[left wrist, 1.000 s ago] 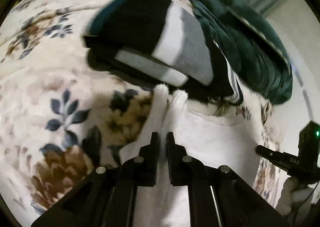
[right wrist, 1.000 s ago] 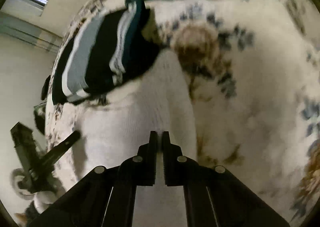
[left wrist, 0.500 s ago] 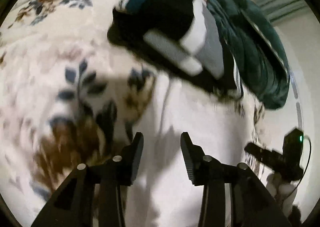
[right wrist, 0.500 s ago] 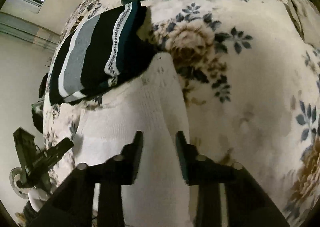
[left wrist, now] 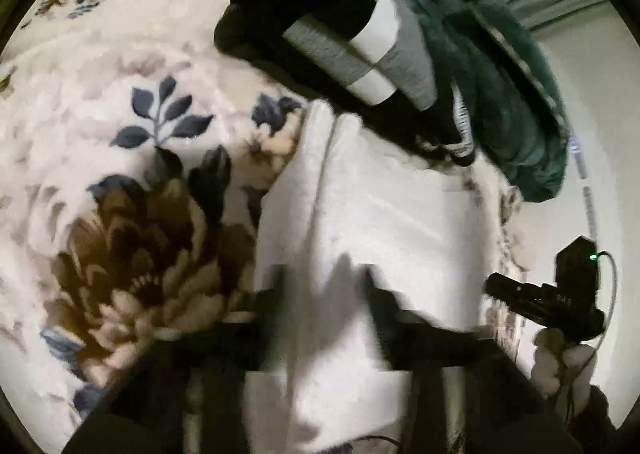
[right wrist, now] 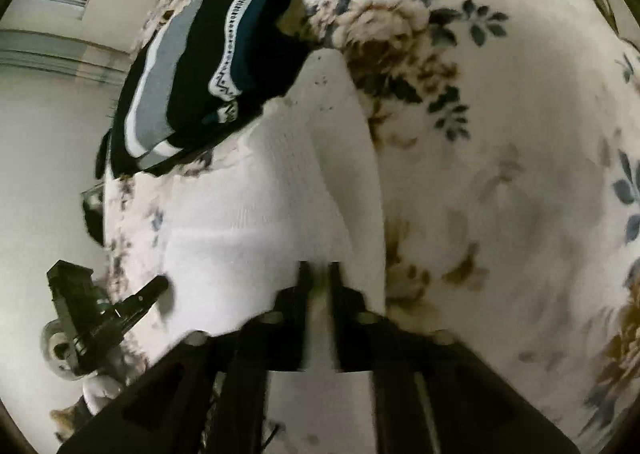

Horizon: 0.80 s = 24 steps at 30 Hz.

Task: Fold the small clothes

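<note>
A white knit garment (left wrist: 384,222) lies on the floral blanket (left wrist: 120,126), with a long fold ridge along its left side. It also shows in the right wrist view (right wrist: 256,230). My left gripper (left wrist: 326,286) is open above the garment, its fingers blurred by motion and holding nothing. My right gripper (right wrist: 318,278) has its jaws almost together over the garment's right fold, with white cloth showing between the fingers. The right gripper also shows in the left wrist view (left wrist: 536,298).
A folded black, grey and white striped sweater (left wrist: 344,34) lies just beyond the white garment and also shows in the right wrist view (right wrist: 200,78). A dark green quilted bundle (left wrist: 500,86) lies behind it. The bed edge and a pale wall (right wrist: 40,158) are beside the garment.
Both grippers were shut on the white garment, then opened and let it go. Now the left stays open and has drawn back, while the right has closed again on the garment's fold.
</note>
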### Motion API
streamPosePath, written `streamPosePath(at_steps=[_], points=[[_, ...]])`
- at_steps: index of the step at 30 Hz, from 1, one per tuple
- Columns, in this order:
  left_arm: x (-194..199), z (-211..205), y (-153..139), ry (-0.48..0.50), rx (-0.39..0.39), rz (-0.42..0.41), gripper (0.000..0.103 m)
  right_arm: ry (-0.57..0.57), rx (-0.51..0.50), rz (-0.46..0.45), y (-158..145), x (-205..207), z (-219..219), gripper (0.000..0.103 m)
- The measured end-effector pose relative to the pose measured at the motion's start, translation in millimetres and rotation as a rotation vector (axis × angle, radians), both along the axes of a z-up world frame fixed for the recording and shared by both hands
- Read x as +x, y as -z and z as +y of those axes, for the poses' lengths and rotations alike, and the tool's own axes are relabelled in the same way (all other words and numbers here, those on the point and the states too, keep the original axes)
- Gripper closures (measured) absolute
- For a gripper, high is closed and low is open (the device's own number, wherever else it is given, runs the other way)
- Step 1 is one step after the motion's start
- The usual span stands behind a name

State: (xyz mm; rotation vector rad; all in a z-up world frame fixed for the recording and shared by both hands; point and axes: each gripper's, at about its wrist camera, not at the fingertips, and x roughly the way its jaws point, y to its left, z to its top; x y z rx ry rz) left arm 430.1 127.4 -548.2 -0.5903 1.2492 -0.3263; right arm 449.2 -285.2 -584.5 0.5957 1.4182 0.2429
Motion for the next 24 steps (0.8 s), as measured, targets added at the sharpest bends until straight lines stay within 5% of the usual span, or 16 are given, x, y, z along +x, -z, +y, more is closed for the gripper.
streamPosePath(at_steps=[1,6,14,17,18,19,24], points=[[-5.4,4.8,1.8,-0.017,-0.02,-0.01,0.029,0.002,0.028,-0.007,-2.3,-4.4,-4.0,0.049],[-5.4,8.2,50.0,-0.049,-0.119,0.082,0.029,-0.039,0.117,0.027,25.2,-21.2,-8.9,0.015],[17.3,-25.1,73.0,-0.001,-0.213,0.121,0.021,-0.047,0.338,0.096,99.9,-9.9,11.5,0.009],[17.9,-27.6,69.3,0.002,-0.239,0.079,0.025,-0.049,0.376,0.088,105.7,-3.6,19.7,0.013],[17.9,-31.5,68.1,0.008,-0.241,0.062,0.054,-0.061,0.366,0.078,104.6,-2.3,23.7,0.029],[18.3,-36.9,65.4,0.014,-0.245,0.042,0.068,-0.071,0.356,0.073,103.2,-2.2,27.6,0.049],[7.3,-38.9,27.7,0.006,-0.241,-0.028,0.074,-0.05,0.291,0.024,73.8,-11.5,33.0,0.062]])
